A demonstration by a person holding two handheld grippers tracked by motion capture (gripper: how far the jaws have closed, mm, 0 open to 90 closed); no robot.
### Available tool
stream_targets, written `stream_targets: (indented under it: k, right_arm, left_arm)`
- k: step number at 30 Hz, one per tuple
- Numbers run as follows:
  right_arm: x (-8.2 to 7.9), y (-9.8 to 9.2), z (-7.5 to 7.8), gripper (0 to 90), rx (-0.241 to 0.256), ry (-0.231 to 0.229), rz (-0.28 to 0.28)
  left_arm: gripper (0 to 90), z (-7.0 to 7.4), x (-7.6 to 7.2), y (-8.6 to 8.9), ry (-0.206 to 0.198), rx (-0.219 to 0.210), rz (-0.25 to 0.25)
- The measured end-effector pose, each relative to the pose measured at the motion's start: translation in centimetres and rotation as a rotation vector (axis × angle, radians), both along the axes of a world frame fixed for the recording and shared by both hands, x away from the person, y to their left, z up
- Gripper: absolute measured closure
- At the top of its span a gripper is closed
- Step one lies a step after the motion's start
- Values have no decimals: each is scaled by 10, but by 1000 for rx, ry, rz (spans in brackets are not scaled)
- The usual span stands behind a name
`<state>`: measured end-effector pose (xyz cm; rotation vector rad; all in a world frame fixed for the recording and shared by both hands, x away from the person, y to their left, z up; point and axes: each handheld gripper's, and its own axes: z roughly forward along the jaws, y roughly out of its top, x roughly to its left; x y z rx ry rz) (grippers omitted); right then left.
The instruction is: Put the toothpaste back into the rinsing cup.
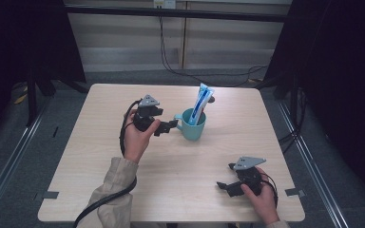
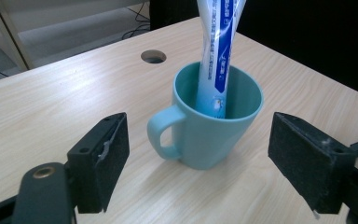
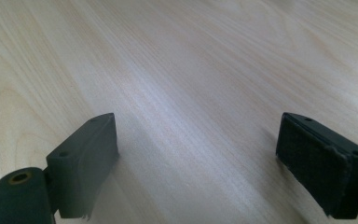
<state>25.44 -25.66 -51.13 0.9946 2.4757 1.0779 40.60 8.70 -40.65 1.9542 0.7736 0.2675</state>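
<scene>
Mug [image 1: 192, 125] — teal, upright, just beyond mid-table [image 1: 104, 161], a little right of centre. Handle [image 2: 164, 133] turned toward the left gripper [image 1: 167, 127]; mouth up. Holds one tube [image 1: 201, 103], white and blue, standing on end inside.

Tube: long axis near vertical, leaning slightly; upper end well clear of the rim, lower end down in the mug and resting against the far inner wall, as seen in the left gripper view [image 2: 218, 51]. Which end is the cap — cannot tell.

Left gripper: jaws wide apart, clamped on nothing, level with the mug and just short of the handle. In its own view, mug framed between the two pads [image 2: 112, 158], not touching either.

Right gripper [image 1: 227, 187]: near the front right corner, well apart from the mug, low over bare wood. Jaws likewise spread, nothing between them.

Step in hand, by judgement: approach to the mug, pre-grasp, nothing yet gripped.

Next move likely calls for: a short advance until the pads bracket either handle or body, then closure — squarely, since the mug's tapered wall could slip upward from a slanted grip. Level carriage afterwards, lest the leaning tube tip out.

Cable hole [image 2: 153, 56] in the top behind the mug; floor cables beyond the far edge.
</scene>
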Motion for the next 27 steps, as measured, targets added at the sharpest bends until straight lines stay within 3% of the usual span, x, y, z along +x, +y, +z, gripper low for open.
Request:
stream_targets:
  k: [27]
  right_arm:
    - [0,0,0,121,0,0,0]
  left_arm:
    - [206,-26,-14,37,25,21,-20]
